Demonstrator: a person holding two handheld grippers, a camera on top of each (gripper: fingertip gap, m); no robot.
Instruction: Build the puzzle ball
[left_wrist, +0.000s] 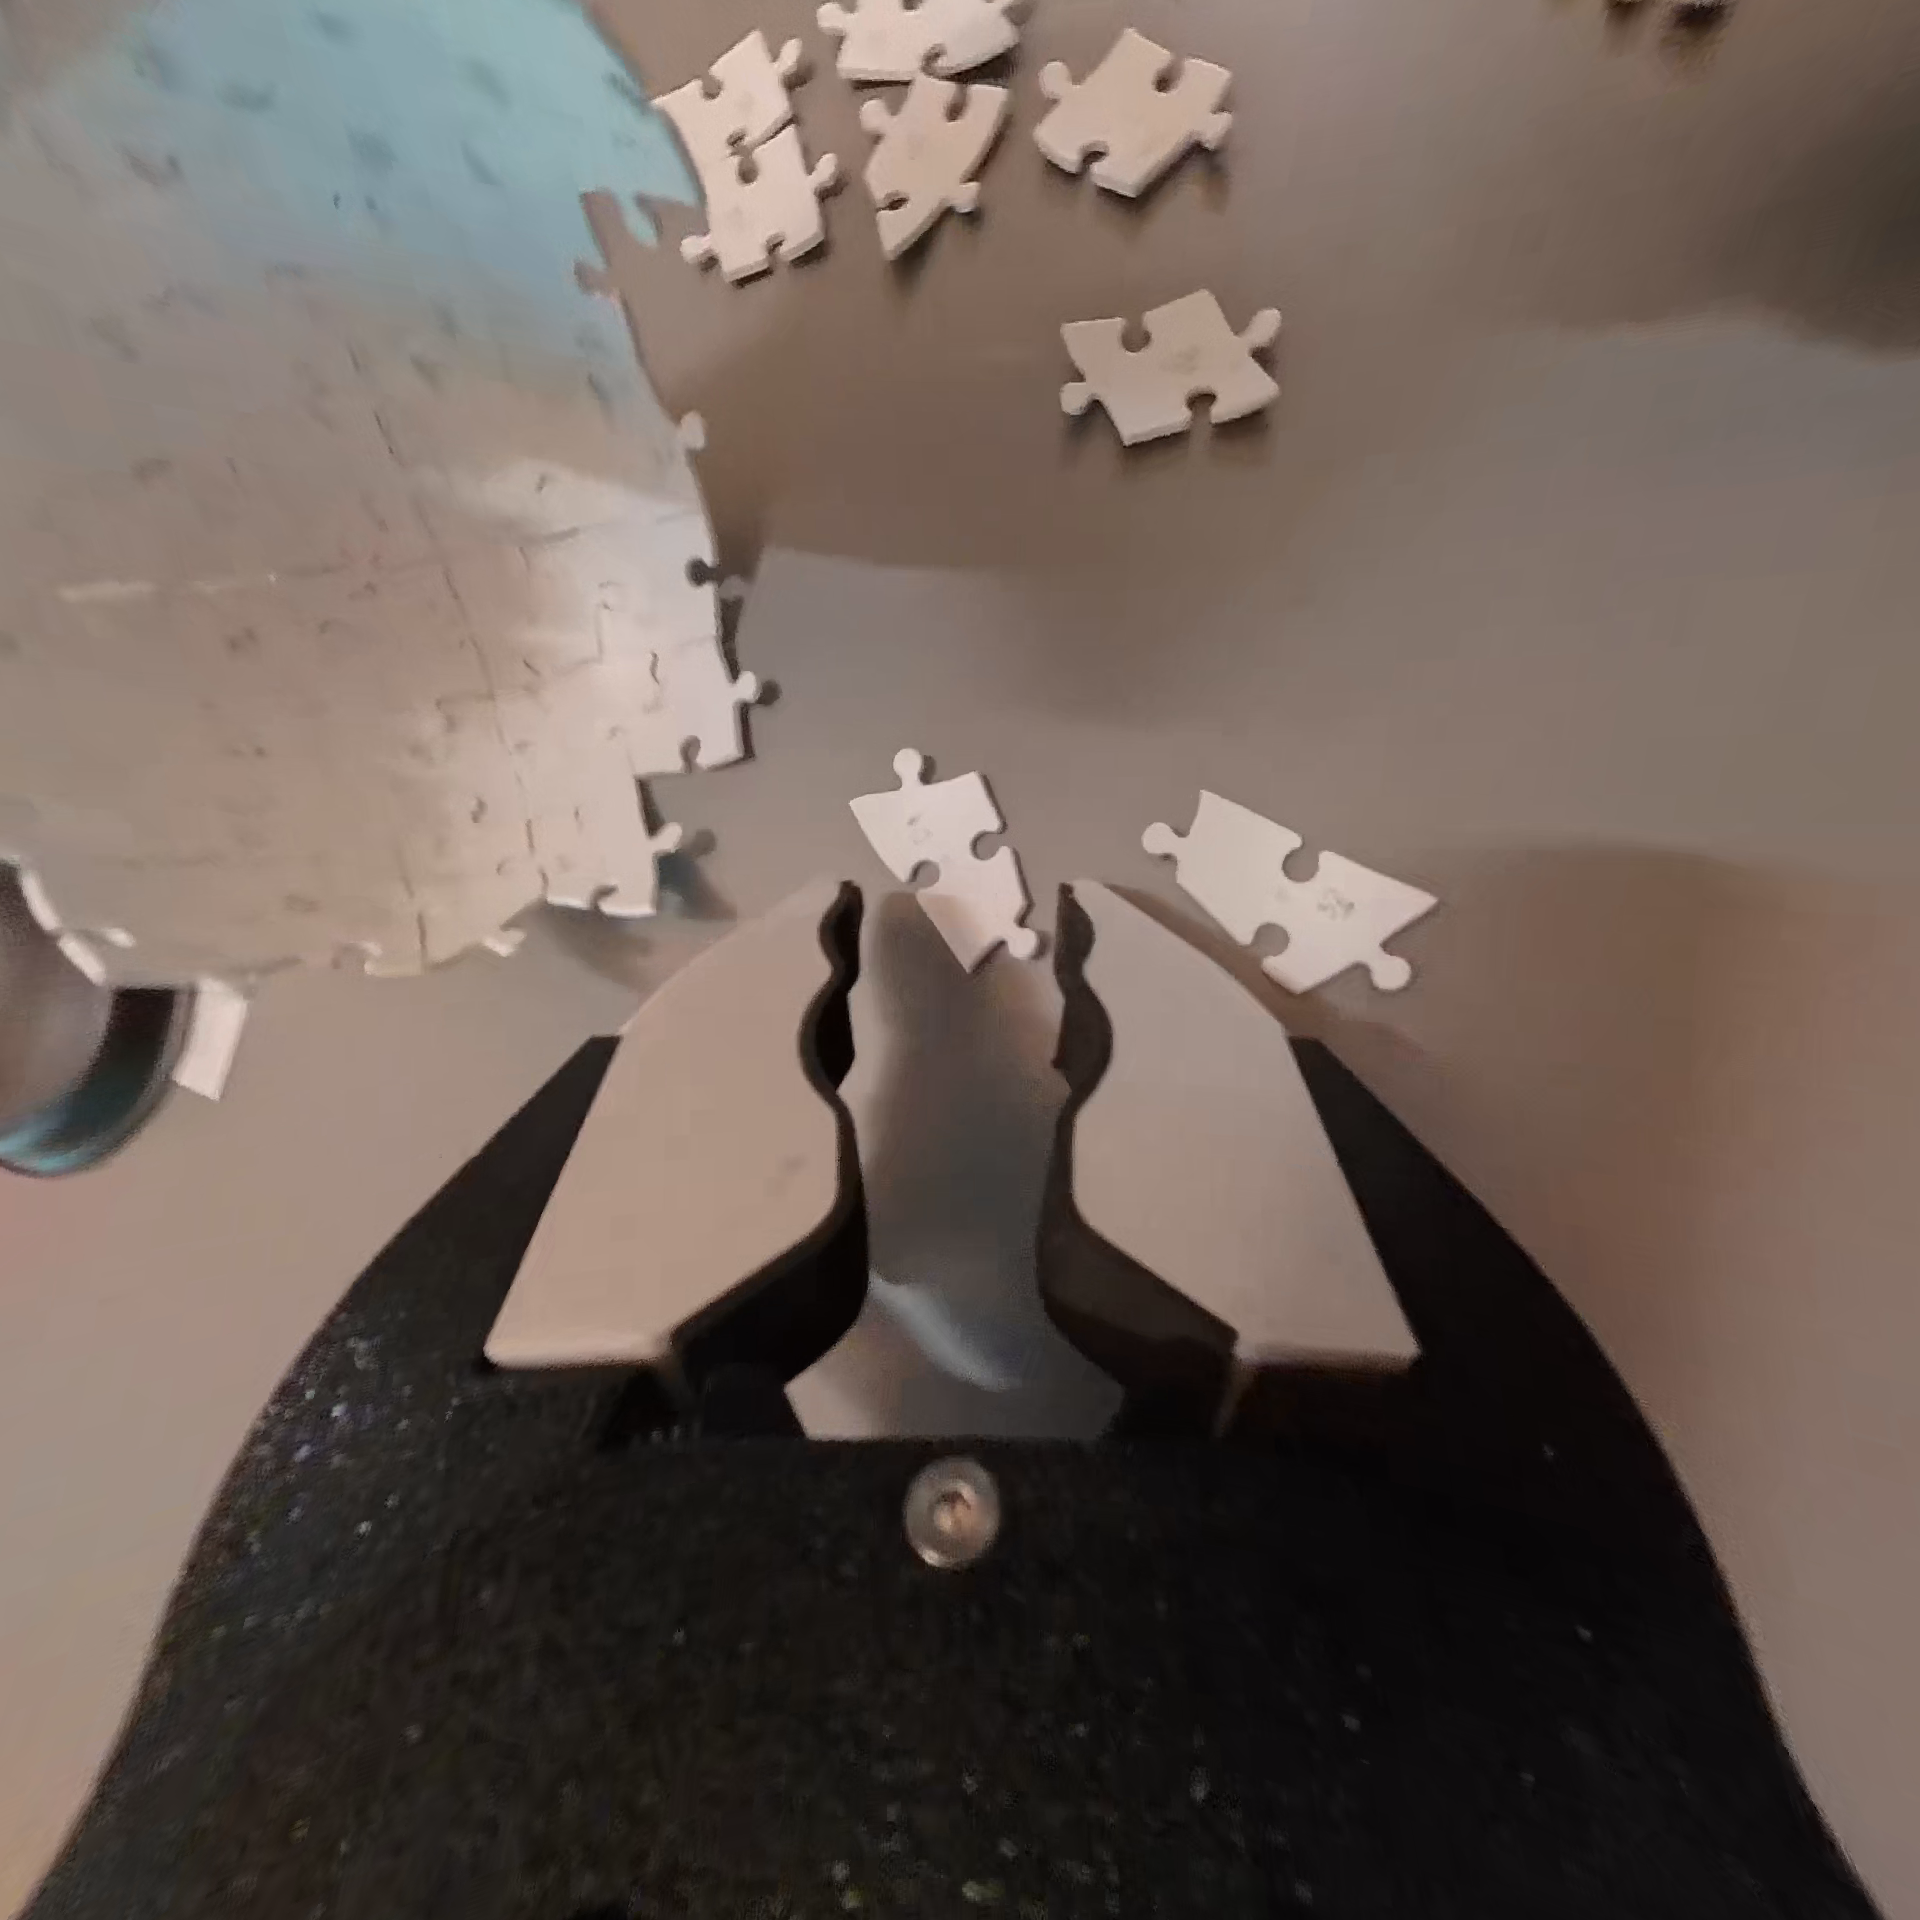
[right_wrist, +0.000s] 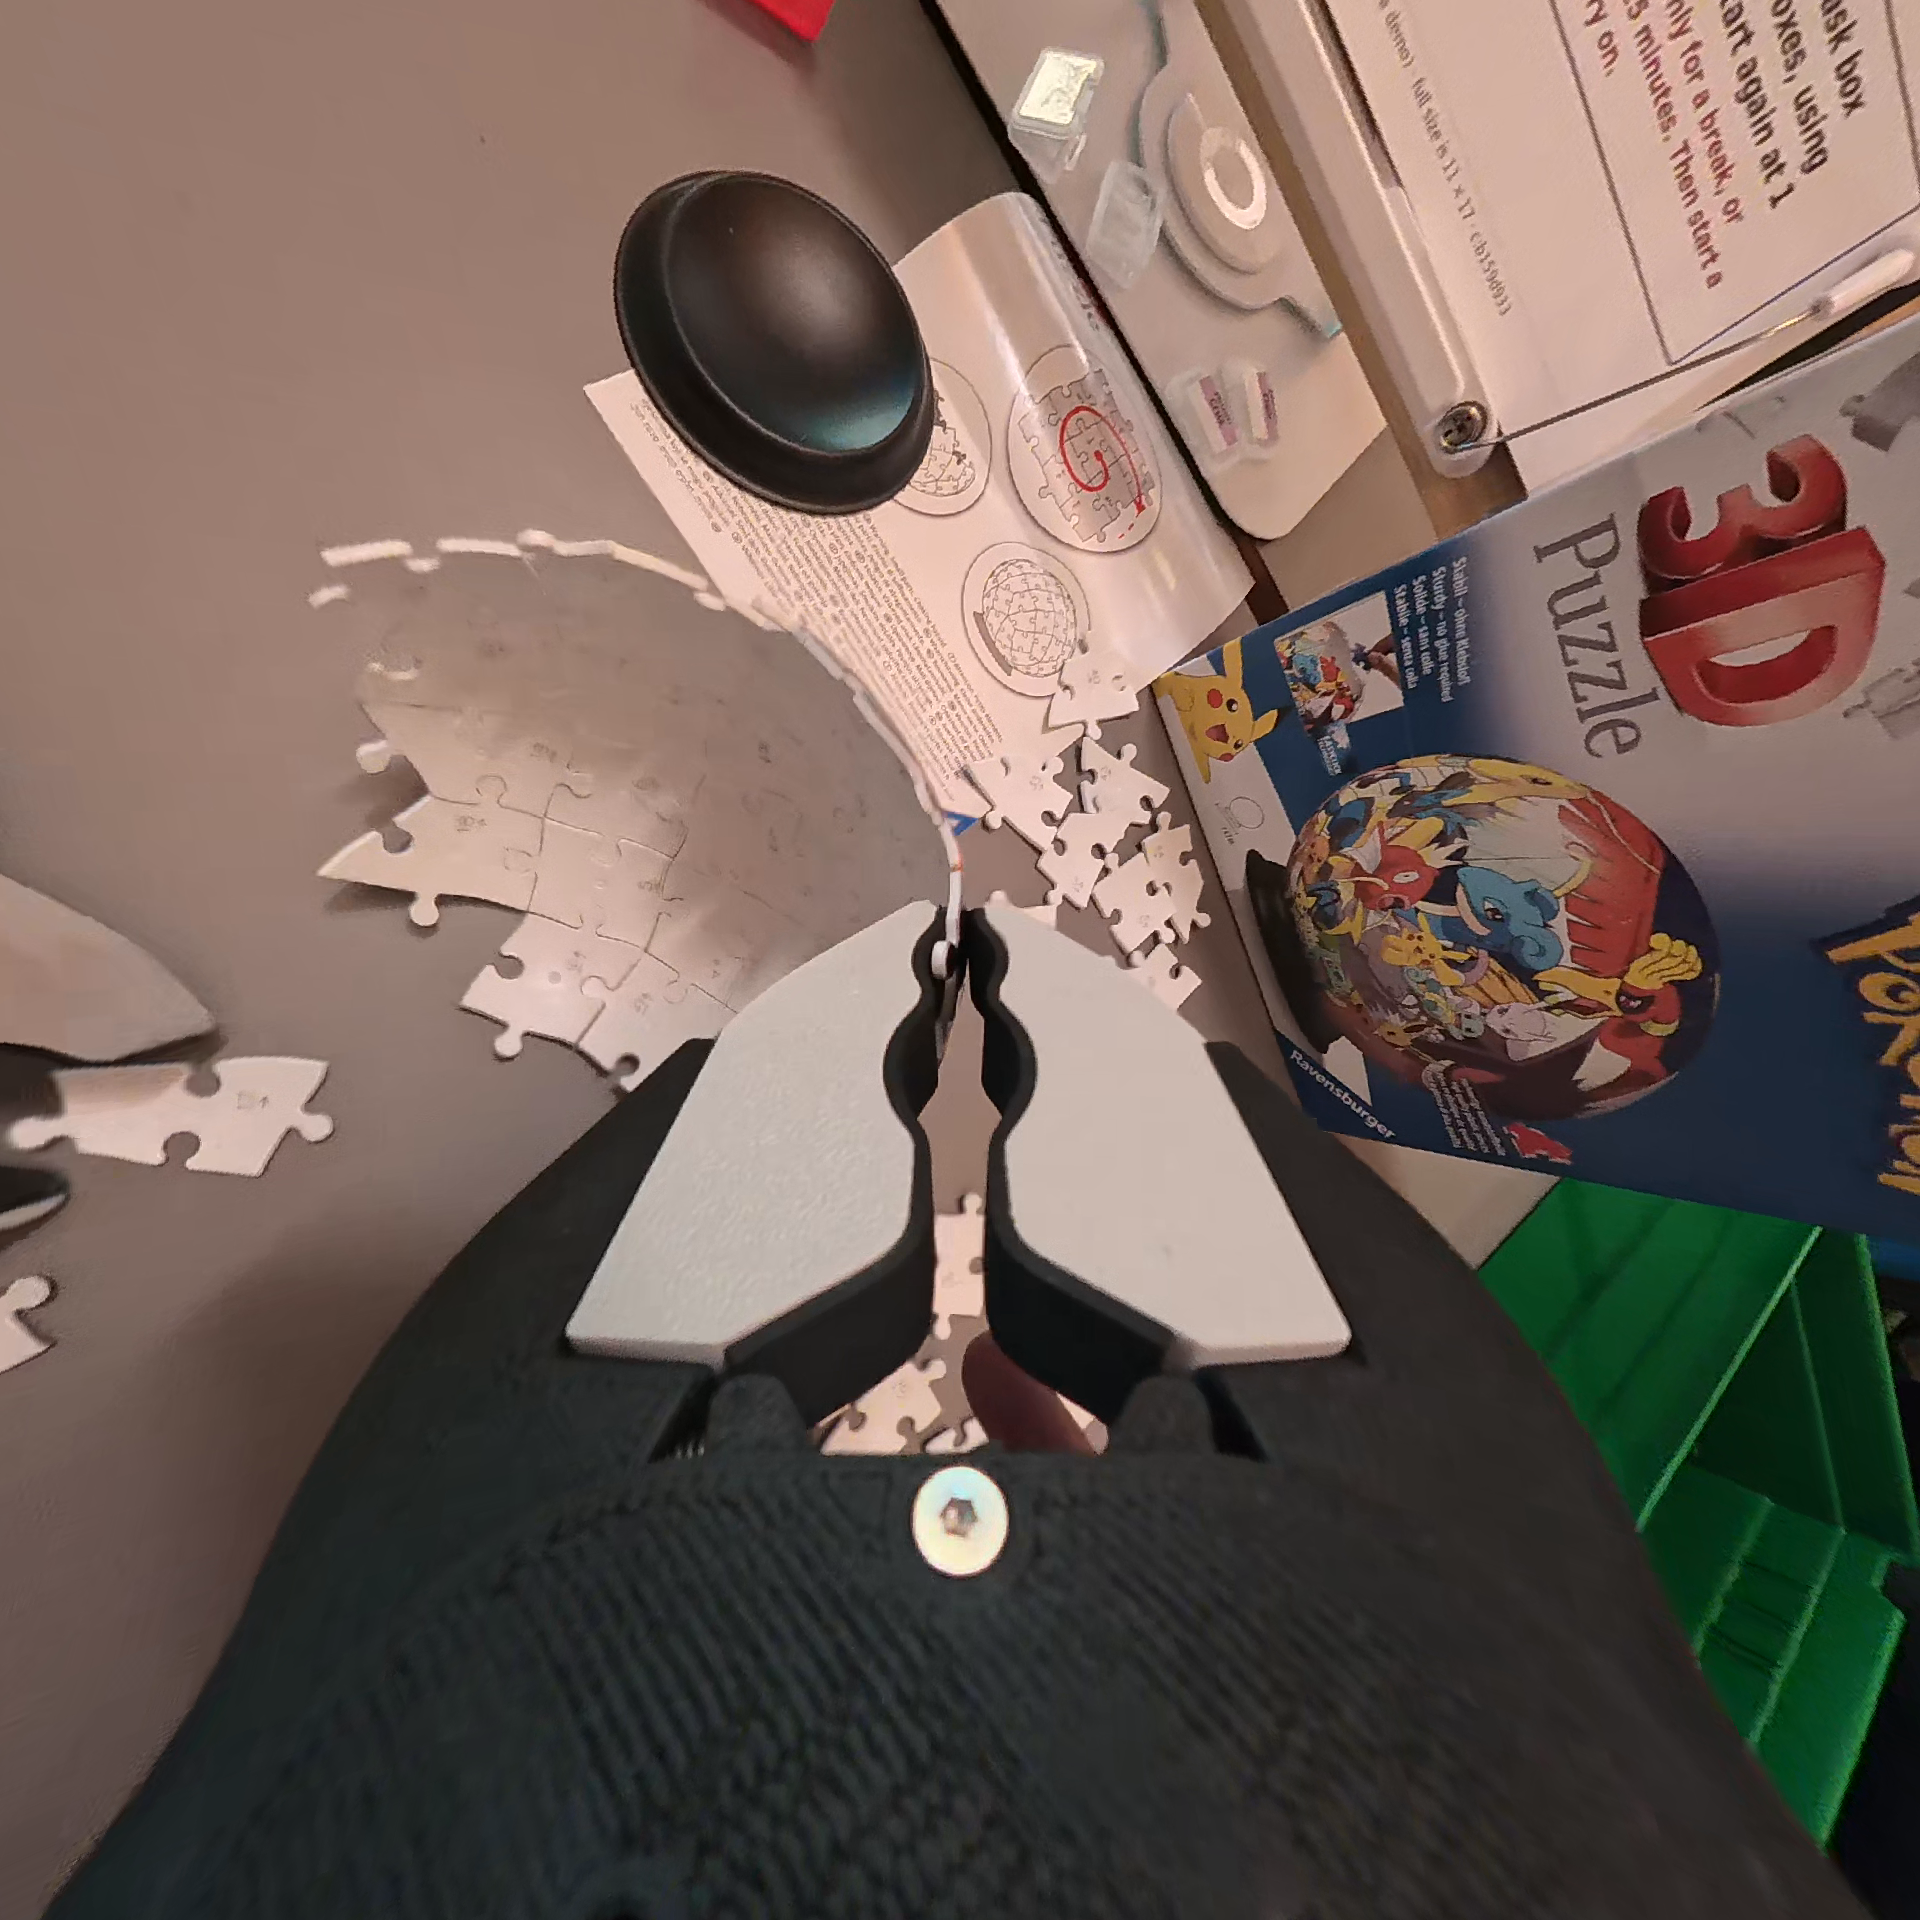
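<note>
White-backed and curved, the partly built puzzle ball shell (right_wrist: 623, 821) is held up above the grey tabletop (right_wrist: 208, 312), its hollow inner face turned toward the right wrist camera and its printed side facing away. The right gripper (right_wrist: 961, 940) pinches the shell's thin edge between nearly closed fingertips; the edge runs upward from the tips as a slim arc, so the shell's long sweep bends from the jaws up and leftward. From the left wrist view the same shell (left_wrist: 312, 520) fills the upper left, blurred, its knobbed rim facing right toward the loose pieces. The left gripper (left_wrist: 956, 914) hovers low over the table with its jaws partly spread and nothing between them; a white two-piece puzzle fragment (left_wrist: 951, 857) lies just beyond the tips, its long axis running diagonally, and another joined pair (left_wrist: 1294, 894) lies to its right. A black dome-shaped stand (right_wrist: 774, 338) rests on a white instruction sheet (right_wrist: 935, 582), near the blue puzzle box (right_wrist: 1558, 831).
</note>
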